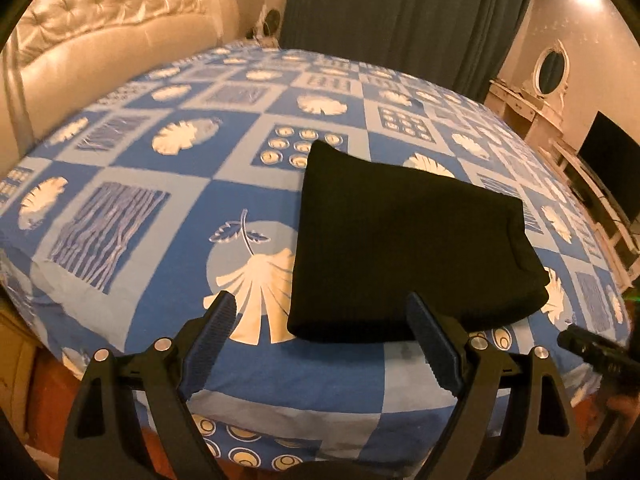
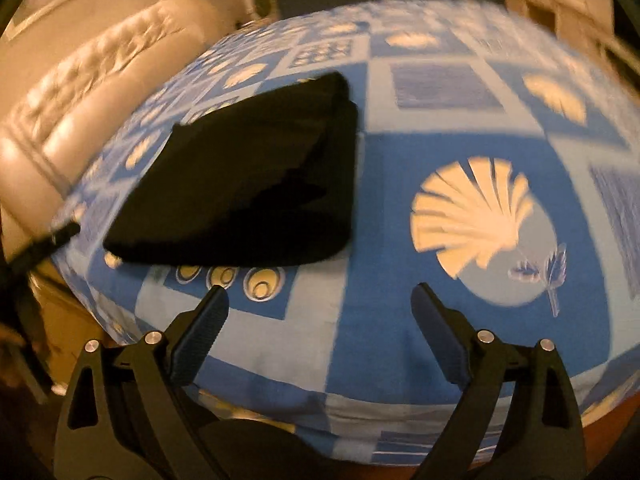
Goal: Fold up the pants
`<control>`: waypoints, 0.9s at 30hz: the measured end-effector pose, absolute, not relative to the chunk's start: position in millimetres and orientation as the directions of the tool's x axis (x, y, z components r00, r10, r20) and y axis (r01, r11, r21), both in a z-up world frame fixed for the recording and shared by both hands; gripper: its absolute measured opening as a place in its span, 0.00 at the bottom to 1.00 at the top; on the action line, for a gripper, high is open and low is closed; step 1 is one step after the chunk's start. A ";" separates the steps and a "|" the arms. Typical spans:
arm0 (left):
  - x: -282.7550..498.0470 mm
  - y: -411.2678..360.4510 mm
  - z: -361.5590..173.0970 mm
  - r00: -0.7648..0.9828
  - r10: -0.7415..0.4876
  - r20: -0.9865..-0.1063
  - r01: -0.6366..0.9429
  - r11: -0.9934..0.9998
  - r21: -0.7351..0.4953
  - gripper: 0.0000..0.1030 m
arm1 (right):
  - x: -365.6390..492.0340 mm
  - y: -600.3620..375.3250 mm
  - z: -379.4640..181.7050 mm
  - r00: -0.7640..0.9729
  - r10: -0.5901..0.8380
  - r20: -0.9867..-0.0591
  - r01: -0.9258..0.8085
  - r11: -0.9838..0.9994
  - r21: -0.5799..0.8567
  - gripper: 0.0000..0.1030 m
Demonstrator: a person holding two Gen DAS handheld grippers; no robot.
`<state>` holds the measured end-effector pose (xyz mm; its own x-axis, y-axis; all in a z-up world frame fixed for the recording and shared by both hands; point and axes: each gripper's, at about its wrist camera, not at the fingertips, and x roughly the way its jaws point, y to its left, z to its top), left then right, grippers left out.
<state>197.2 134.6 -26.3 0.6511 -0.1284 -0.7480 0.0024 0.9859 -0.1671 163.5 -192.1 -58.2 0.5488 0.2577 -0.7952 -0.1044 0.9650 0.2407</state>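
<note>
The black pants (image 1: pixel 404 248) lie folded into a compact rectangle on the blue patterned bed sheet (image 1: pixel 168 184). My left gripper (image 1: pixel 320 304) is open and empty, just in front of the bundle's near edge, its right finger overlapping that edge in the view. In the right wrist view the folded pants (image 2: pixel 248 184) lie to the upper left, and my right gripper (image 2: pixel 320 300) is open and empty above the sheet (image 2: pixel 400 240), apart from the pants. The tip of the right gripper shows at the right edge of the left wrist view (image 1: pixel 592 352).
A cream tufted headboard (image 1: pixel 100 40) stands at the far left. Dark curtains (image 1: pixel 400 8) hang behind the bed. A dresser with an oval mirror (image 1: pixel 552 66) and a dark screen (image 1: pixel 612 168) stand at the right. The bed's near edge drops to the floor.
</note>
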 end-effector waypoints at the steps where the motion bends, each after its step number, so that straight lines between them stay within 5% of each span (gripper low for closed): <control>1: 196.4 131.8 -25.2 0.654 -0.125 -0.746 0.006 0.987 -0.161 0.83 | 160.4 -187.9 -56.3 0.557 0.263 -0.787 -0.115 0.964 0.241 0.90; 27: 190.3 116.4 -22.6 0.653 -0.094 -0.751 0.017 0.994 -0.109 0.83 | 137.3 -140.7 -55.9 0.676 0.187 -0.713 -0.042 0.976 0.216 0.90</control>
